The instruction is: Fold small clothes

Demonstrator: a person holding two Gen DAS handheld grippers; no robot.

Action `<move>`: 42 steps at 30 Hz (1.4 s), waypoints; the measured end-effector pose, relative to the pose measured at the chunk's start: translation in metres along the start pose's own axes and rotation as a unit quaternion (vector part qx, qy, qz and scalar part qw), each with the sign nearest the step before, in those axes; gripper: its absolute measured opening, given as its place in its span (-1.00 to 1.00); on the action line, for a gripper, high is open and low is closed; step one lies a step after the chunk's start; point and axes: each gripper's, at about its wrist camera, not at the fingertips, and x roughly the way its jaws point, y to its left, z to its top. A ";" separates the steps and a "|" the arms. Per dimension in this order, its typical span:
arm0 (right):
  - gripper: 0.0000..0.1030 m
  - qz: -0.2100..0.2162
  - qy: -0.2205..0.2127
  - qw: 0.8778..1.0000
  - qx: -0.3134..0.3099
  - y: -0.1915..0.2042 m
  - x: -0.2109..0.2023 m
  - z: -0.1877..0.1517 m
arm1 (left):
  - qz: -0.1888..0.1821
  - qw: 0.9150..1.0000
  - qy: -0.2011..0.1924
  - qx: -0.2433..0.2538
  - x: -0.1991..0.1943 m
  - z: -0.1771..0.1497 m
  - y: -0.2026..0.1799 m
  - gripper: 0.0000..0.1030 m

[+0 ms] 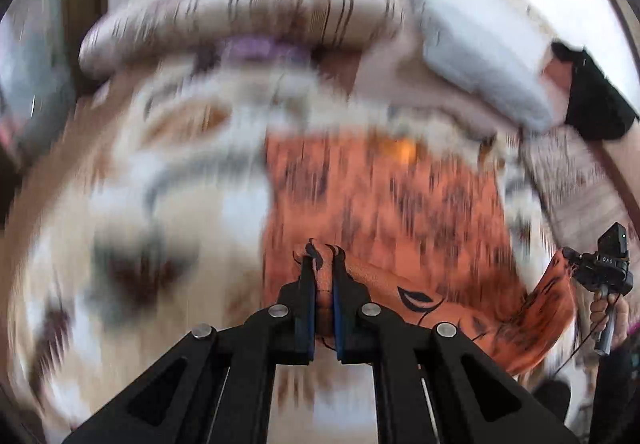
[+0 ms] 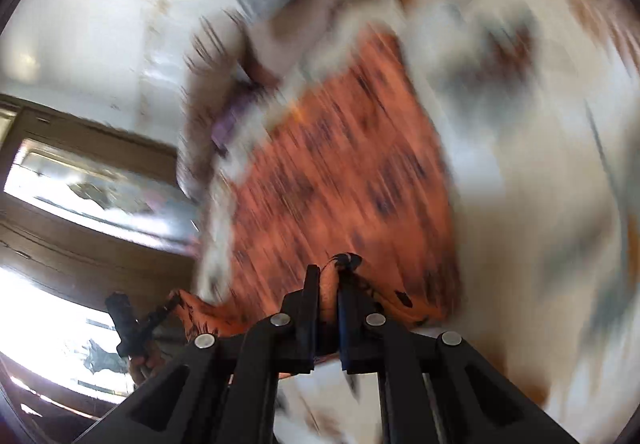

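l gripper clamped on orange black-print garment edge | r gripper pinching its other edge | garment half lifted over patterned bedspread, far part lying flat | fold underway, not laid yet | views blurry

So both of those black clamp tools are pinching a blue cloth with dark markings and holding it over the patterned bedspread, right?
Not quite: the cloth is orange, not blue. The left wrist view shows the left gripper shut on the orange cloth with dark markings, and the right wrist view shows the right gripper pinching the same cloth, over the patterned bedspread. The rest stands.
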 end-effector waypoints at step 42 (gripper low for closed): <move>0.50 -0.095 -0.158 0.942 0.281 -0.062 0.109 -0.035 | 0.025 0.956 0.060 -0.286 0.158 -0.052 0.055 -0.66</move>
